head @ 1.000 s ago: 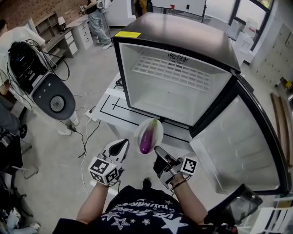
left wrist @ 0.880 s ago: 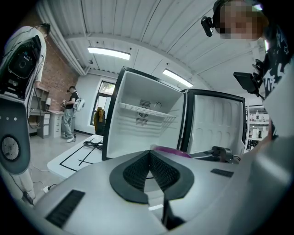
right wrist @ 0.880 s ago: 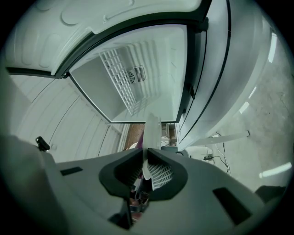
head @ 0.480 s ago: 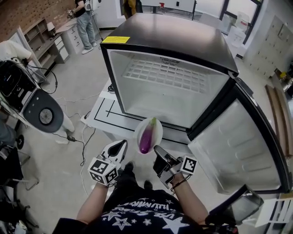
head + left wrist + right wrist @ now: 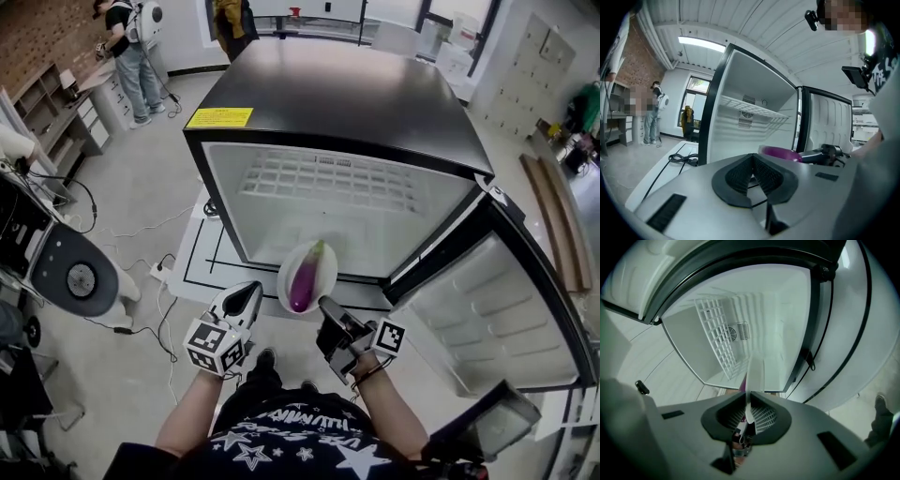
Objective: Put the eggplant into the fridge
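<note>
- Right gripper [image 5: 329, 308] clamps the plate [image 5: 325, 274] rim; eggplant [image 5: 304, 277] on it, long axis pointing into the open fridge [image 5: 347, 202] just ahead.
- Left gripper [image 5: 246, 298] closed, empty, beside the plate.

Upper centre of head view: fridge [image 5: 337, 103], wire shelf [image 5: 319, 183] inside. Lower right: its door [image 5: 487, 309], swung out. Just below the opening: eggplant [image 5: 303, 284] on plate [image 5: 325, 265], left gripper [image 5: 249, 291] beside at left, right gripper [image 5: 325, 306] at plate's lower edge.
</note>
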Action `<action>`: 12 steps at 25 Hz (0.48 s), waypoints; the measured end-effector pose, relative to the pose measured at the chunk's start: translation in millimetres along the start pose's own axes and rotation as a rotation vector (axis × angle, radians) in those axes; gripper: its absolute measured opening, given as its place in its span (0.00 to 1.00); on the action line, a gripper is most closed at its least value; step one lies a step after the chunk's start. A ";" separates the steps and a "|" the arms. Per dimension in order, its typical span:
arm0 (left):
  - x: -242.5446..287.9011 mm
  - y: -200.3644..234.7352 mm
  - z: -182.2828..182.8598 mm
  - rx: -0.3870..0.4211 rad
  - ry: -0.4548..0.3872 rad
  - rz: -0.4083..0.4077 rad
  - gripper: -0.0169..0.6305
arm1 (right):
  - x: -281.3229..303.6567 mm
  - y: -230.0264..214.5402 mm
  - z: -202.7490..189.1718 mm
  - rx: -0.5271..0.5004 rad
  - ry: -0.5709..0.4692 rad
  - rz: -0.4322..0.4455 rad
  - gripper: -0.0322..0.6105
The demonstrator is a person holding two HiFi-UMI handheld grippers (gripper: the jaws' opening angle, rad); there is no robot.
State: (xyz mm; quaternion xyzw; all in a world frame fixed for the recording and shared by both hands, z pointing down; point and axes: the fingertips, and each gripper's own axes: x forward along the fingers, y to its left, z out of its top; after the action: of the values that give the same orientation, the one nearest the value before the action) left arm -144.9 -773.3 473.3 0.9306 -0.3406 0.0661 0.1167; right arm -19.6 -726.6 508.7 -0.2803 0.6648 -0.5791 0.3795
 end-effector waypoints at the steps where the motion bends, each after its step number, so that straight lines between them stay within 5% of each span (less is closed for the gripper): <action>1: 6.0 2.0 0.0 0.012 0.005 -0.022 0.04 | 3.9 -3.0 3.9 -0.004 -0.014 -0.004 0.09; 12: 52.4 45.9 7.3 0.017 0.038 -0.109 0.04 | 52.8 -31.2 43.1 -0.027 -0.133 -0.066 0.09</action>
State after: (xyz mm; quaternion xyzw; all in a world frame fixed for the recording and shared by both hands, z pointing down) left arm -134.6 -841.6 484.8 0.9473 -0.2866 0.0800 0.1187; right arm -15.3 -799.0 528.1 -0.3450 0.6365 -0.5624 0.3995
